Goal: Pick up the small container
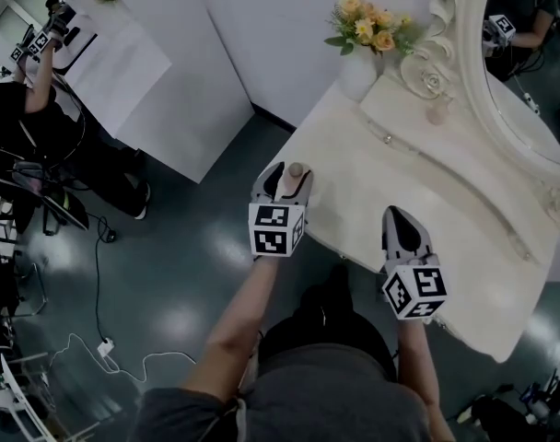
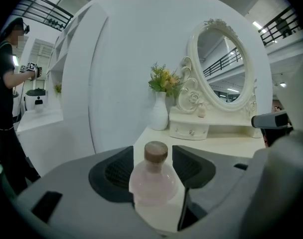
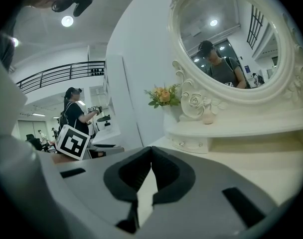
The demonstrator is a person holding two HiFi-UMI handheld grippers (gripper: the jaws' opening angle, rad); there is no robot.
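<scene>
You are standing over a cream worktop, a dressing table with an oval mirror at its far right and a white vase of yellow flowers at the far side. The small container, a round-bellied, pale pink bottle with a brown cork-like stopper, is standing upright at the near left corner of the worktop, close to the edge. You are holding the left gripper around it. Its jaws are standing wide apart, one on each side of the belly, and neither is visibly pressing on it yet. The right gripper is hovering further right over the near edge of the worktop, its jaws resting closed tip to tip with nothing between them.

The small container is looking light and rigid, probably glass or hard clear plastic, so it is likely giving nothing under pressure and could be breaking if it drops to the floor beside the worktop. Its wall is appearing smooth and curved, which is probably making it slippery. Jaws closing above or below the widest part are likely to be squeezing it out of the grip. The safest hold is seeming to be the widest band of the belly, with the jaws square on opposite sides and the stopper left free. Because it is sitting so near the edge, one jaw touching before the other is risking a tip.
</scene>
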